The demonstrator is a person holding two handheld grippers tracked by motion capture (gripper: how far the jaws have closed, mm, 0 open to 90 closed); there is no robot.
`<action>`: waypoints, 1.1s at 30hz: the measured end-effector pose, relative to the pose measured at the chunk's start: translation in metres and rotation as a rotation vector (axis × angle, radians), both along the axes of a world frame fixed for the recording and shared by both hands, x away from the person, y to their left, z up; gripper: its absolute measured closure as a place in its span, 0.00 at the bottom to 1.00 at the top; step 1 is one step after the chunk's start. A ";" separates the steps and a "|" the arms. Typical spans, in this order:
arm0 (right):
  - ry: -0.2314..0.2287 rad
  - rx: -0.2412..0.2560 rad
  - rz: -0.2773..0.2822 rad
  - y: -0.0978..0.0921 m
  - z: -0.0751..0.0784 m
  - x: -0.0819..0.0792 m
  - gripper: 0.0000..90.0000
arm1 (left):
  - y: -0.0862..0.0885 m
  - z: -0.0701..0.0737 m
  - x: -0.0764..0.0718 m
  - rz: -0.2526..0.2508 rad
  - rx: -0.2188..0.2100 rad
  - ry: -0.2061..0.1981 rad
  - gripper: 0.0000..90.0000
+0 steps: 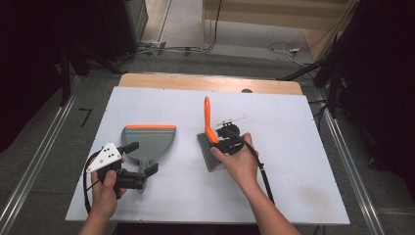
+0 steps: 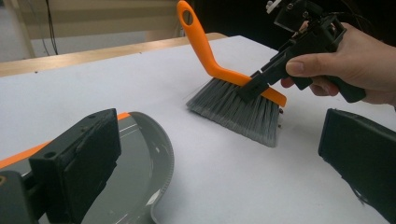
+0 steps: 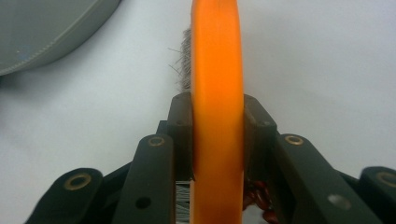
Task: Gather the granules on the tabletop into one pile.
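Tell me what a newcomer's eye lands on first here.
The bright orange brush right of centre on the white table stands out at once, with the right gripper clamped on its orange back above the grey bristles. Next comes the grey dustpan left of it, its handle between the open jaws of the left gripper.

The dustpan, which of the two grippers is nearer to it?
Left. The left gripper sits open at the dustpan's handle end, one jaw on each side of it. The right gripper is off to the dustpan's right, shut on the brush, with bare table between.
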State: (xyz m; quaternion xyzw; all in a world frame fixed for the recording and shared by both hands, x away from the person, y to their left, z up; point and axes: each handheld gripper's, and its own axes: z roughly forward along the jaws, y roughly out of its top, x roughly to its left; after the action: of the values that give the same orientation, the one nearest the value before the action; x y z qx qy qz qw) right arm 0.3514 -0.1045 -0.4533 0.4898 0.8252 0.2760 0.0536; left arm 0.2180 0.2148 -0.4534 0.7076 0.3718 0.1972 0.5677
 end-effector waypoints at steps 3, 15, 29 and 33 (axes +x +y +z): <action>0.002 0.006 -0.011 -0.005 -0.001 -0.001 0.76 | 0.000 0.000 0.000 0.000 0.000 0.000 0.00; -0.001 0.005 -0.041 -0.026 -0.002 -0.004 0.76 | -0.001 -0.001 0.000 -0.002 0.002 0.002 0.00; -0.008 0.007 -0.062 -0.039 -0.002 -0.005 0.75 | -0.001 0.000 0.000 -0.003 0.004 -0.002 0.00; -0.009 0.060 -0.052 -0.038 0.001 -0.006 0.76 | -0.002 -0.001 0.001 -0.002 0.004 0.001 0.00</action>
State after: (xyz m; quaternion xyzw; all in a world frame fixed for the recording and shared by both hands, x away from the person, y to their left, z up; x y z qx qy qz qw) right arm 0.3452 -0.1421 -0.4519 0.5114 0.8032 0.3014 0.0500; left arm 0.2187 0.2133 -0.4540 0.7090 0.3711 0.1971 0.5663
